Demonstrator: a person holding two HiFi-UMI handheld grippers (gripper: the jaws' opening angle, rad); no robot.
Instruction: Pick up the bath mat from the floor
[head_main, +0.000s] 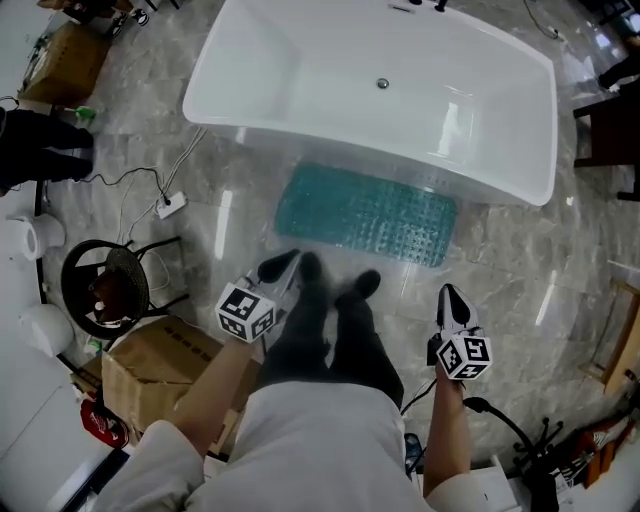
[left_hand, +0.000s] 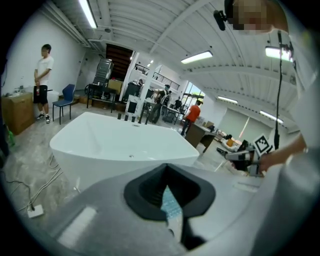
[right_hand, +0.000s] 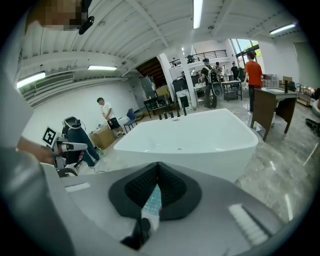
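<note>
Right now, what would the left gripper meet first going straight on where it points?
The left gripper, shut, would probably meet the teal bath mat first, short of the bathtub; depth is unclear.

White short-sleeved T-shirt (head_main: 300, 440) fills the bottom of the head view, and beyond it we've got dark trousers (head_main: 335, 345) running to a pair of black shoes (head_main: 312, 266). Out at the arms, the left gripper (head_main: 283, 262) and the right gripper (head_main: 449, 293) are both black-tipped, each carrying a white cube printed with black square markers (head_main: 246, 312). A thin black cable (head_main: 418, 397) runs off under the right one. Seen close in the gripper views, smooth grey shells frame ribbed black pads (right_hand: 139, 188).
</note>
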